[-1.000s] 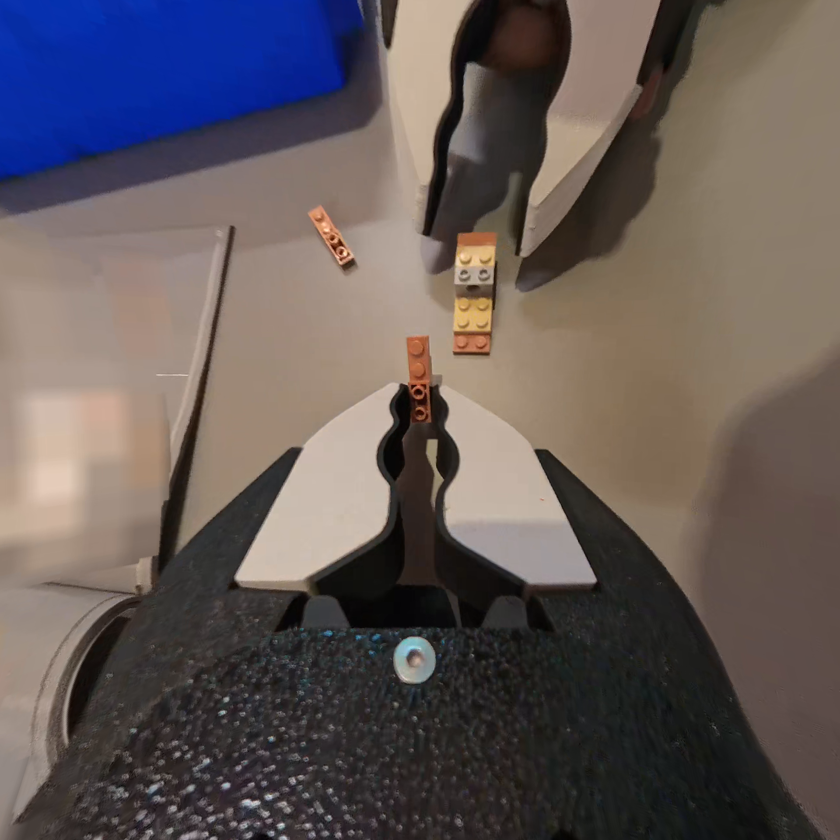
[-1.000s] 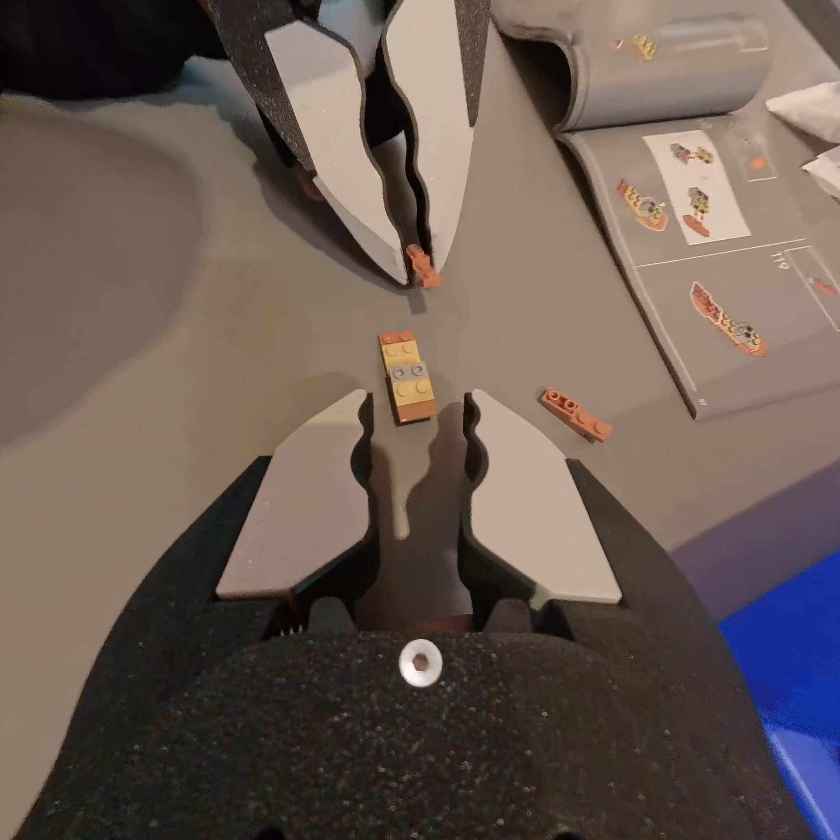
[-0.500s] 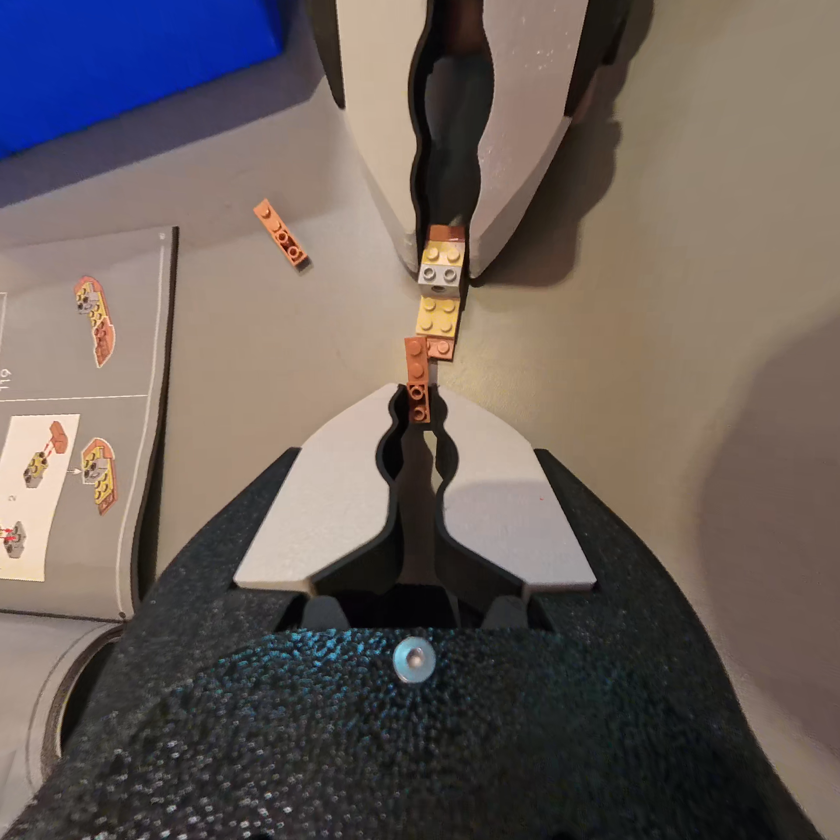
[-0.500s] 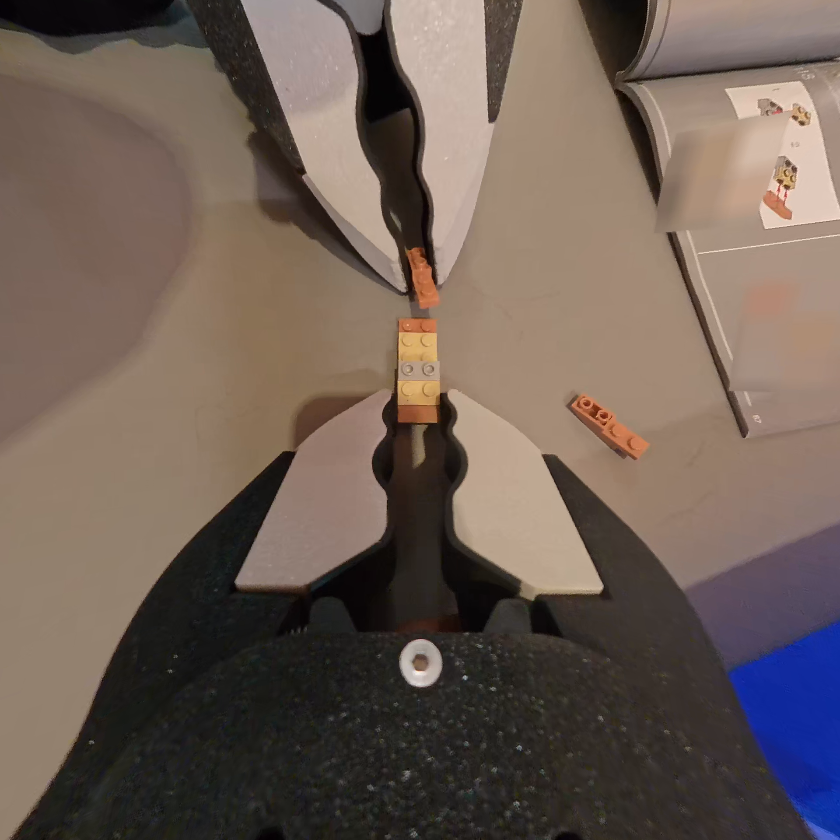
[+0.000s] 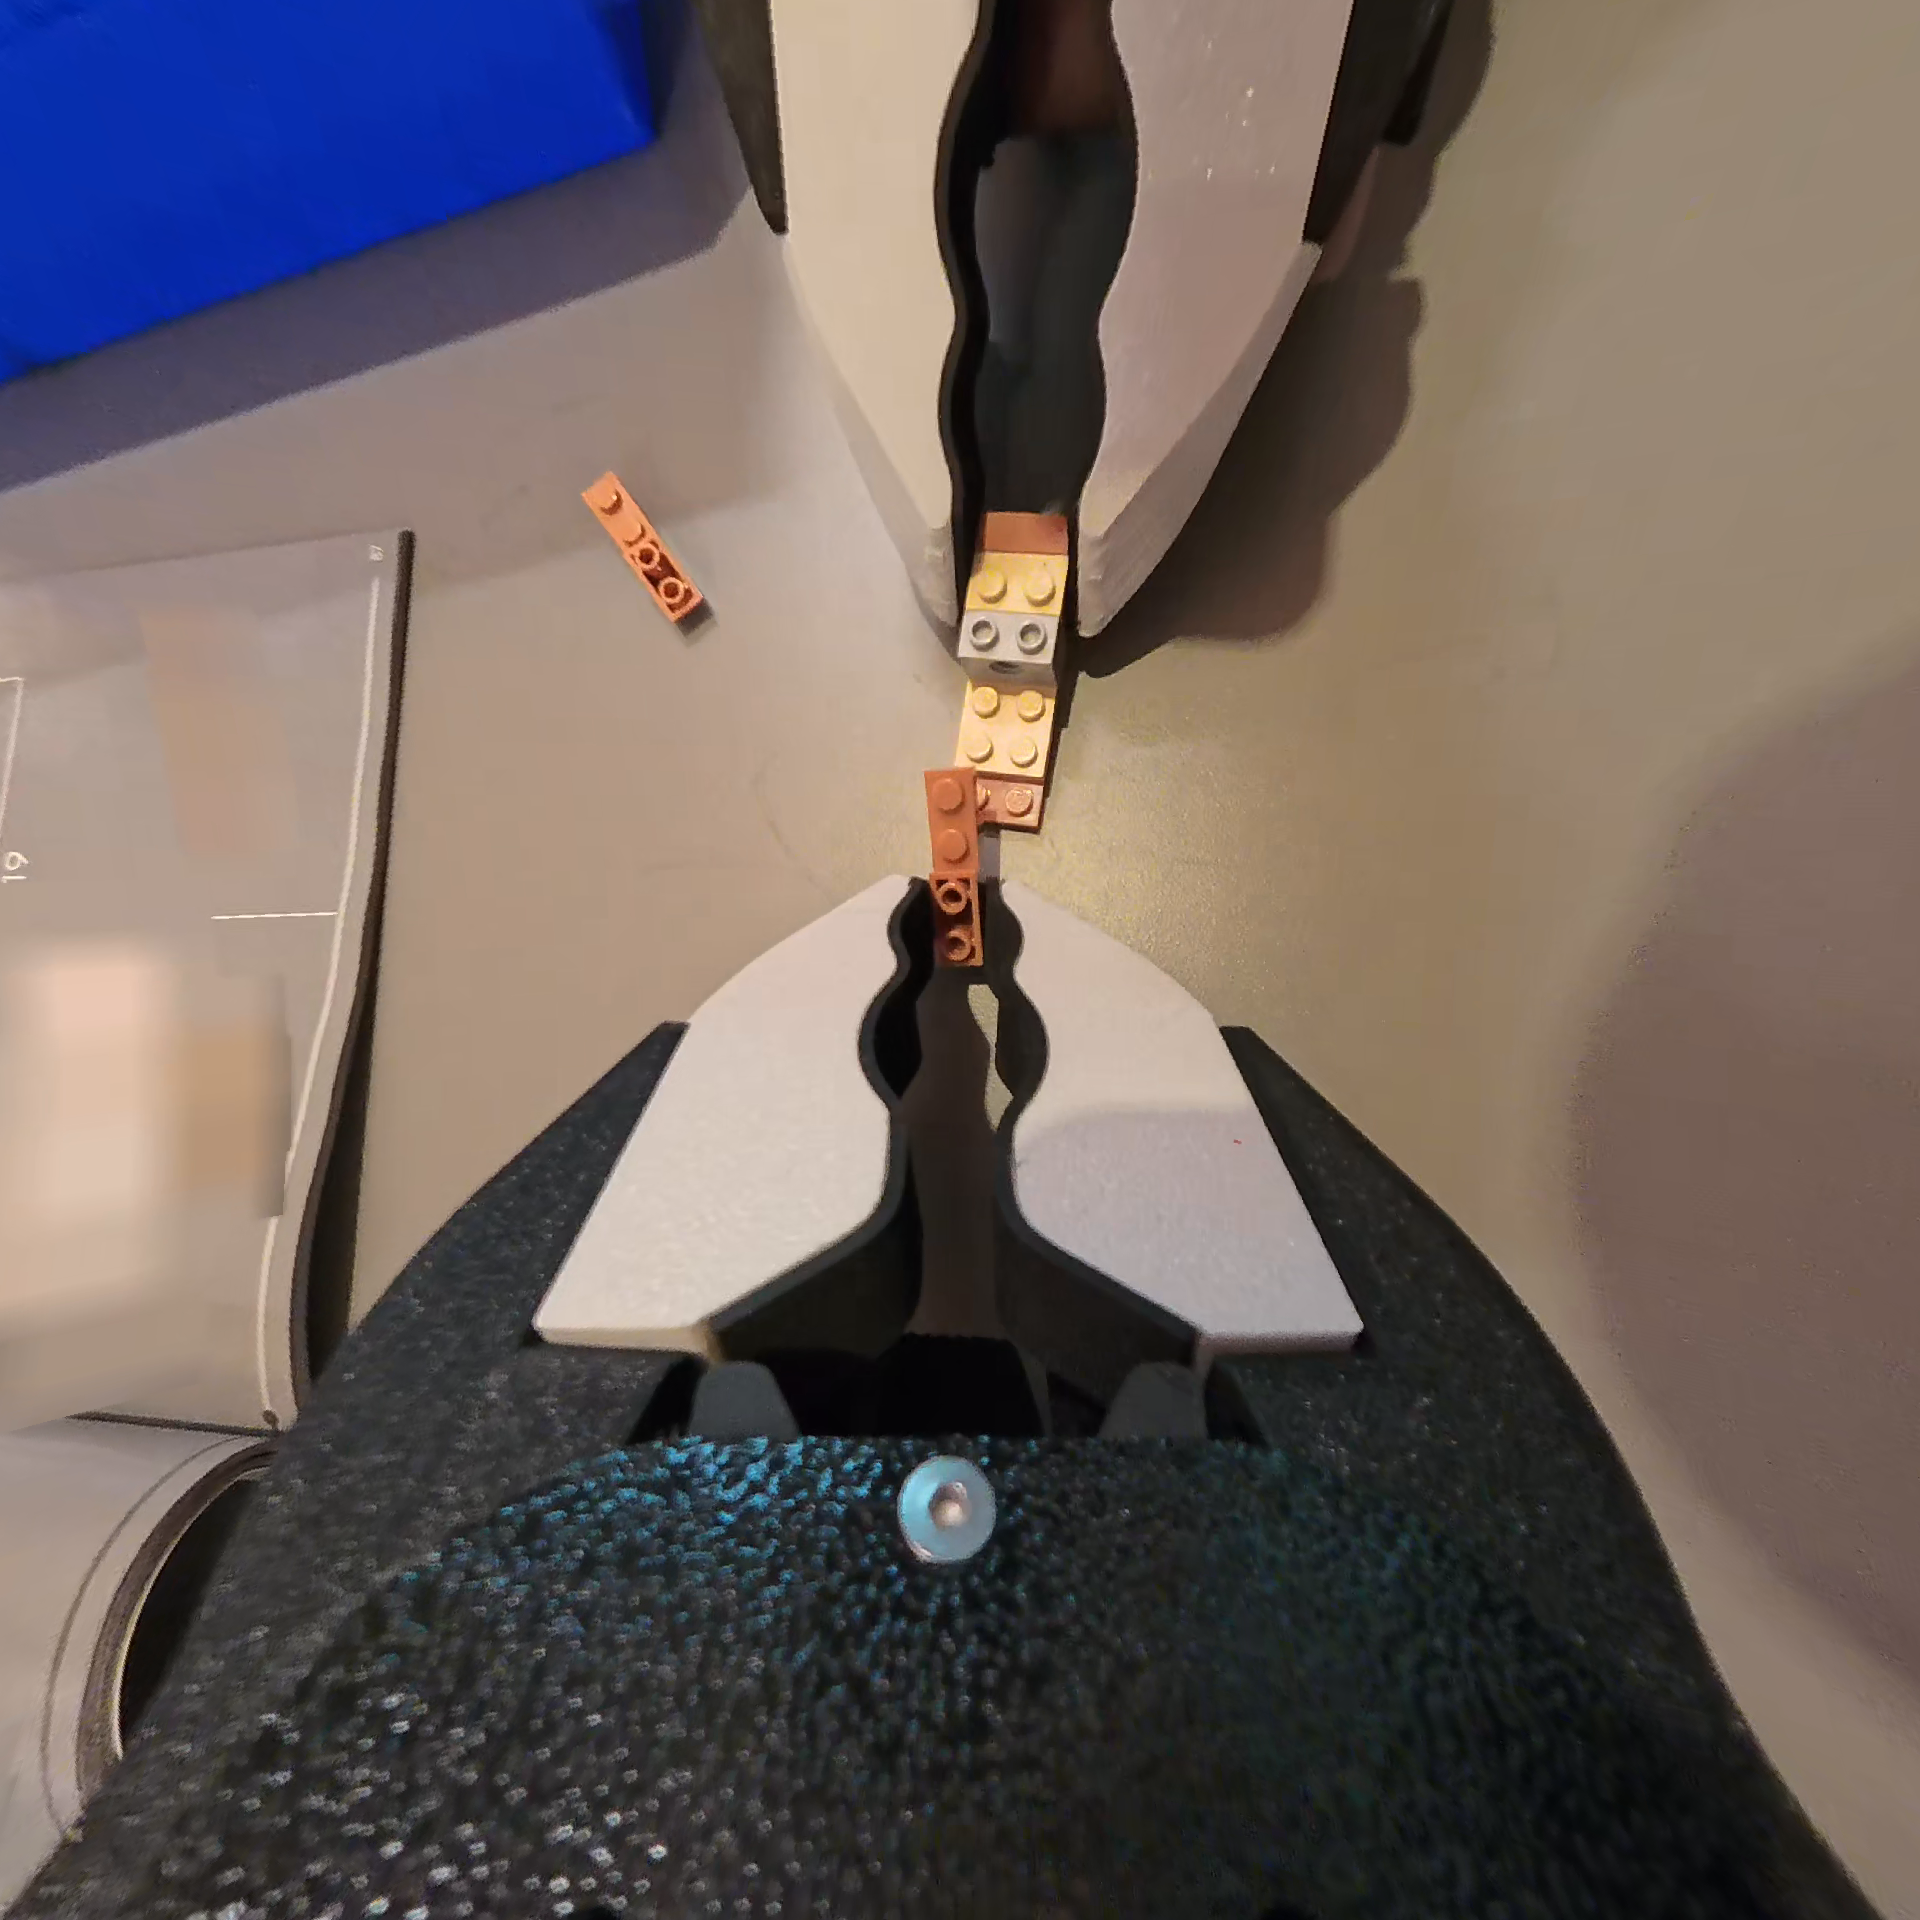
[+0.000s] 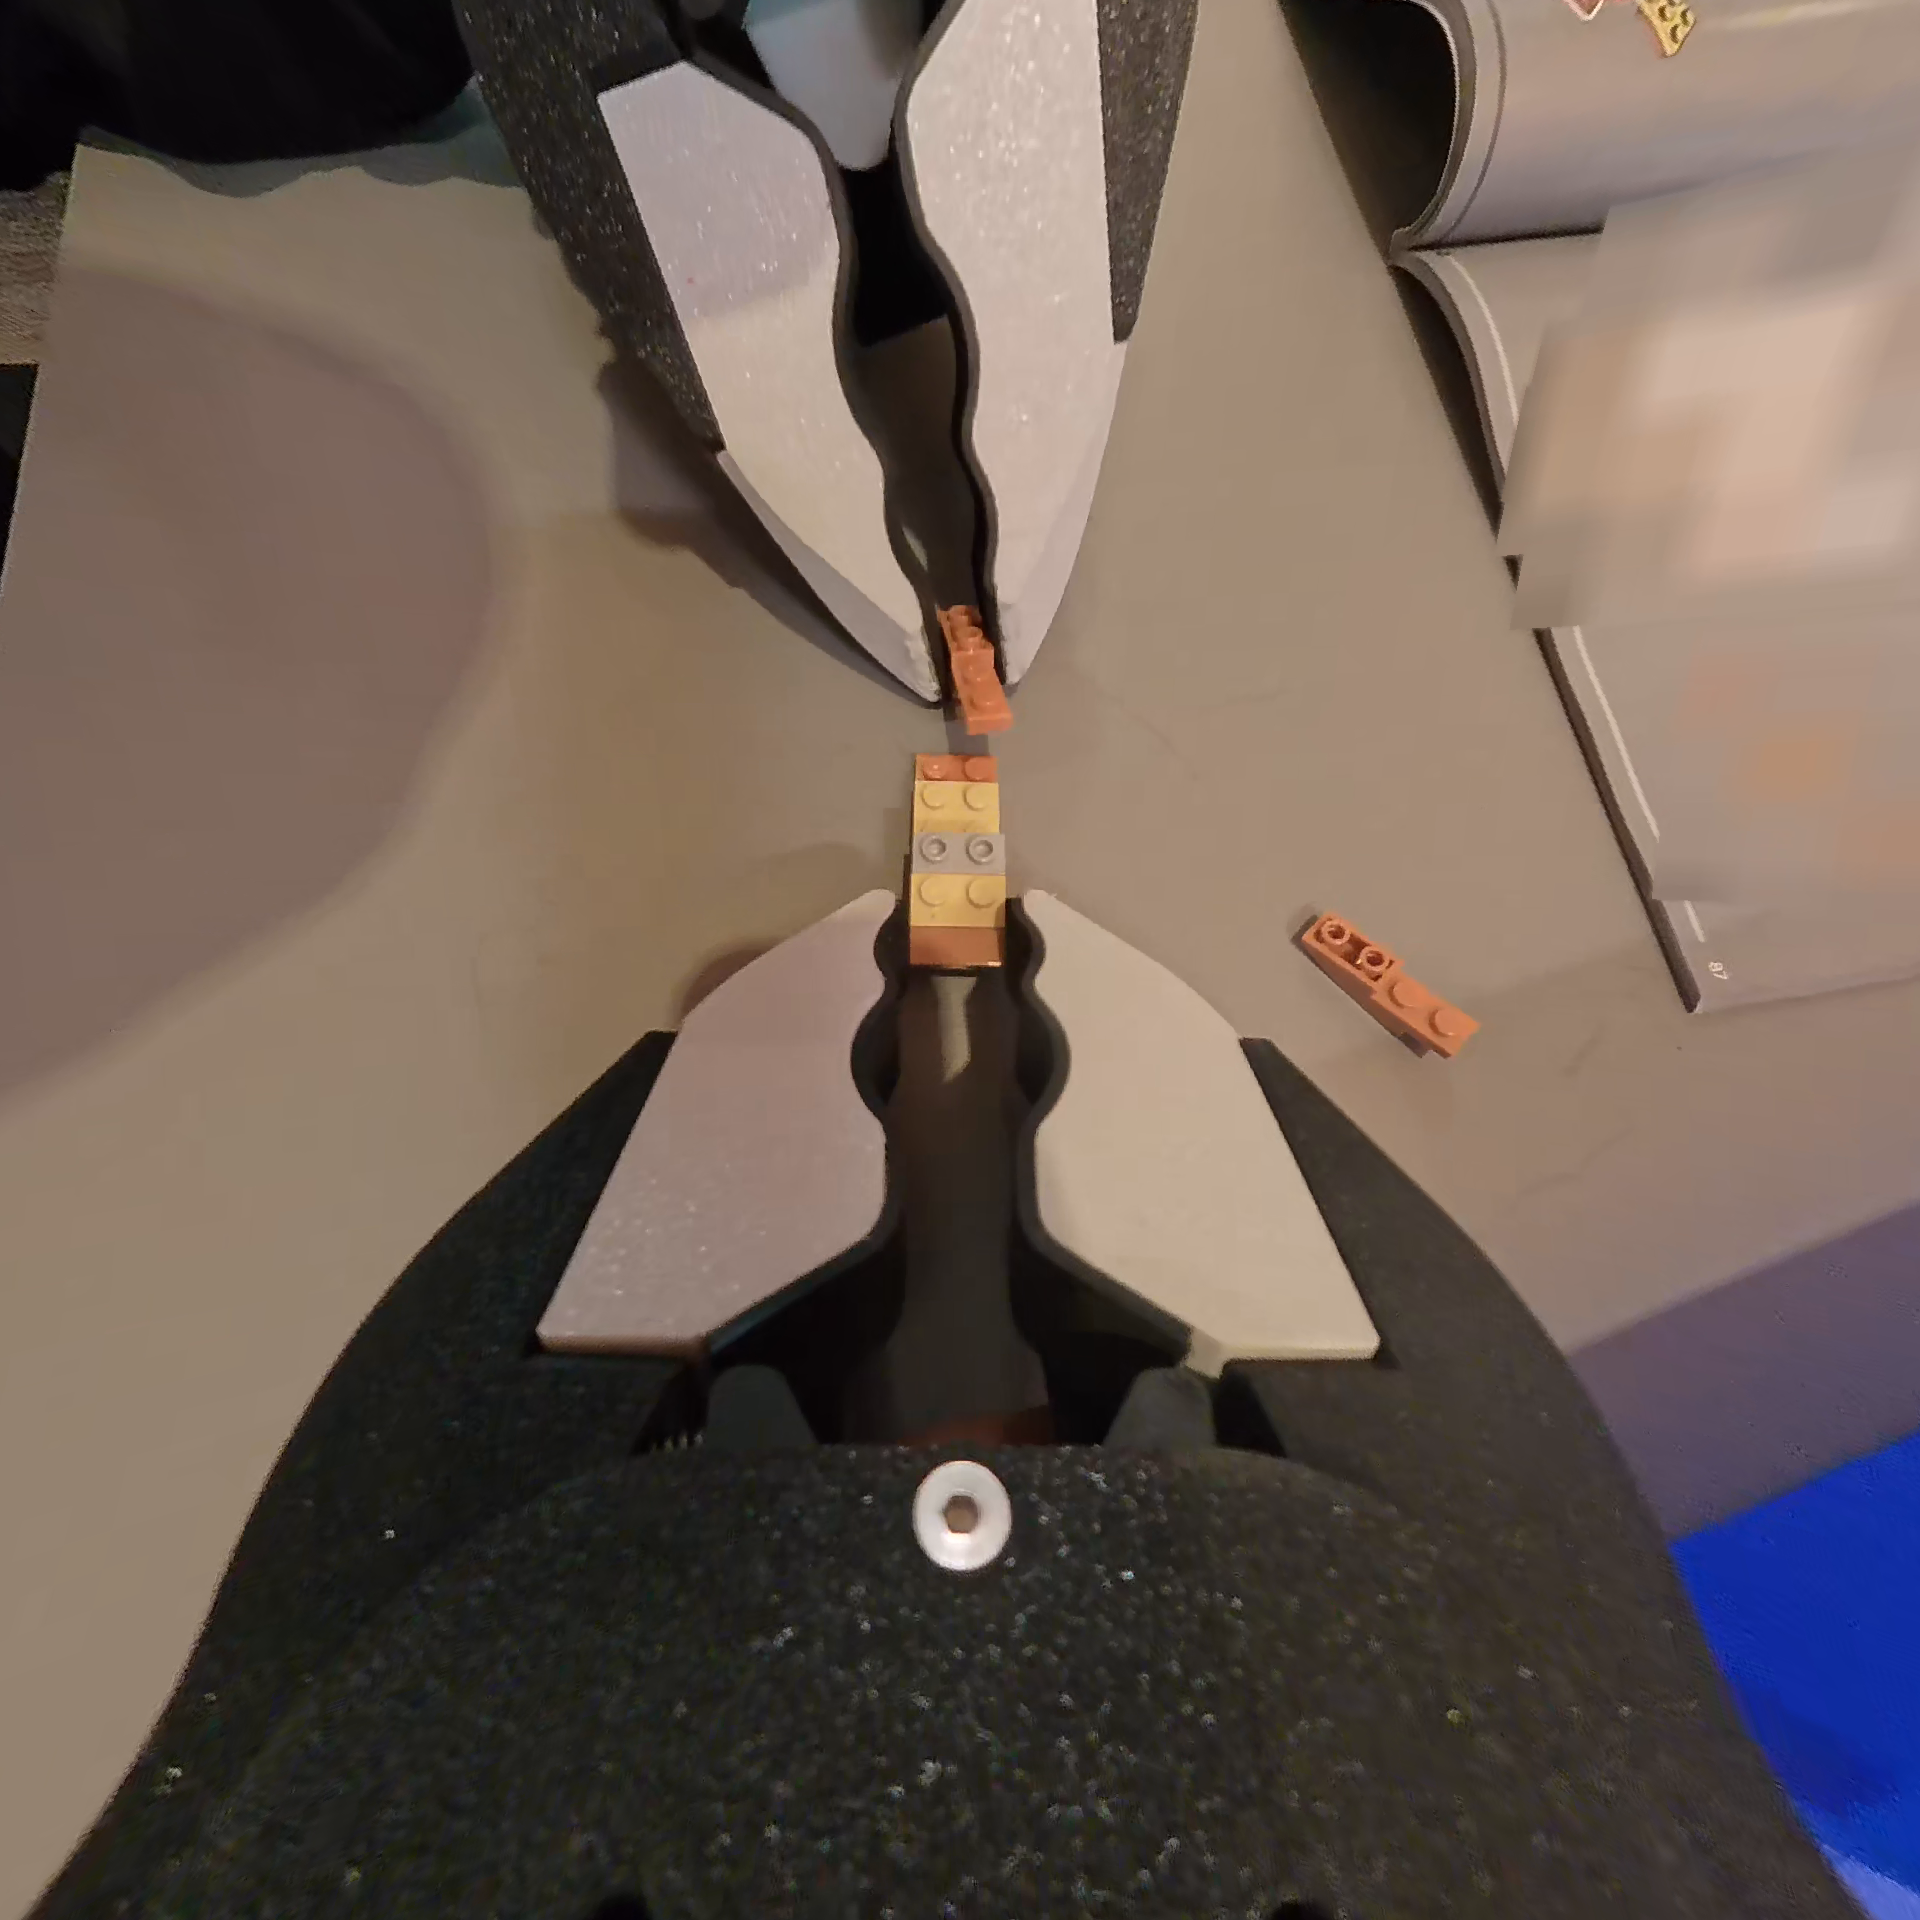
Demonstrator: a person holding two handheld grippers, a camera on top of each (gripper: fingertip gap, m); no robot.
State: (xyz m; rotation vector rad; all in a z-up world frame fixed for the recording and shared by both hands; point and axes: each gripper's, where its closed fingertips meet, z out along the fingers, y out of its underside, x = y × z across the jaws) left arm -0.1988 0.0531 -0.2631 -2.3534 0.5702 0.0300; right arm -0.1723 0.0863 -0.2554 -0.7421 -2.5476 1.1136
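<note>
Brown brick (image 5: 954, 883) beside stack's edge (image 5: 1010, 802)

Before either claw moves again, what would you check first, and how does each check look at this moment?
1. Left claw grips the narrow brown piece: ok.
2. Right claw clamps the small brick assembly: ok.
3. Narrow brown piece's free end lined up with the assembly's brown end: not ok, it sits off to one side.
4. Piece touching the assembly: cannot tell.
5. Spare brown piece lies clear of both claws: ok.
6. Open instruction booklet is out of the way: ok.
</note>
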